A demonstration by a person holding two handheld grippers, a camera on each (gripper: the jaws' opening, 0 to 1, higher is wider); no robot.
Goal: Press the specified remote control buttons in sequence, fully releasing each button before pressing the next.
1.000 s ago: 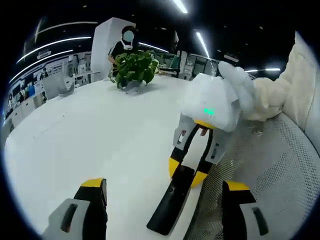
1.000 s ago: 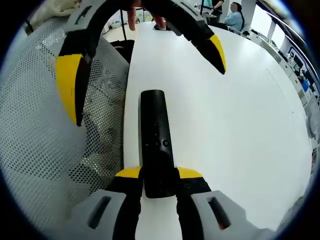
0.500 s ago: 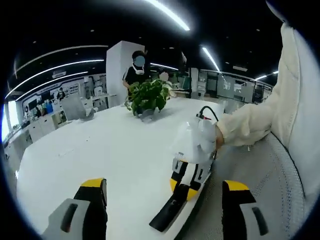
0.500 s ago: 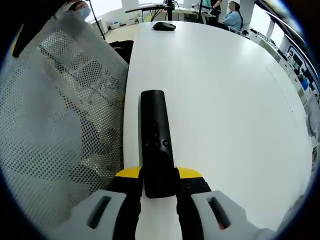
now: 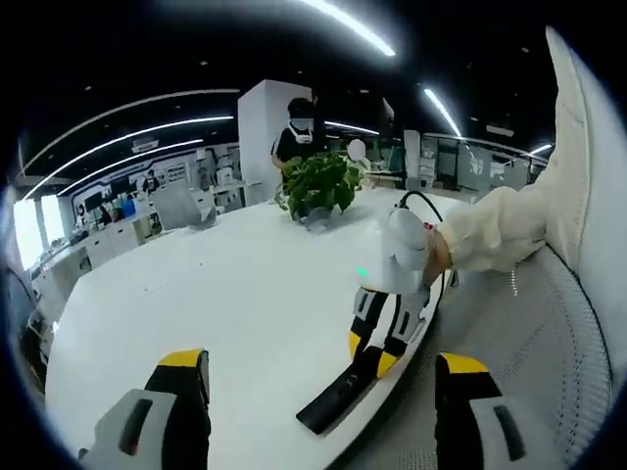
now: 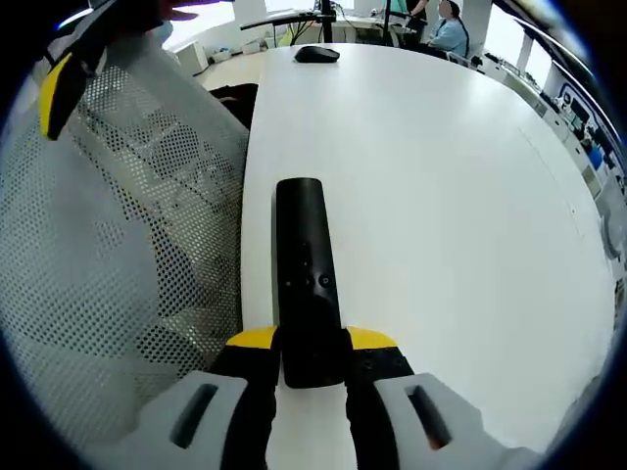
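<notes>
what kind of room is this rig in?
Most likely an open-plan office or lab. The remote lies on a large white table that also holds a potted plant, long strip lights run across a dark ceiling, and people sit at desks with monitors beyond the table's far end.

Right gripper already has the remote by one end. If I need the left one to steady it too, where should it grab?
Take the remote at its free far end, across the narrow width, jaws on the two long side edges. The right gripper is clamped on the near end, and the buttons sit on top mid-body, so stay beyond them. Come from the open table side; the mesh chair back crowds the other edge.
</notes>
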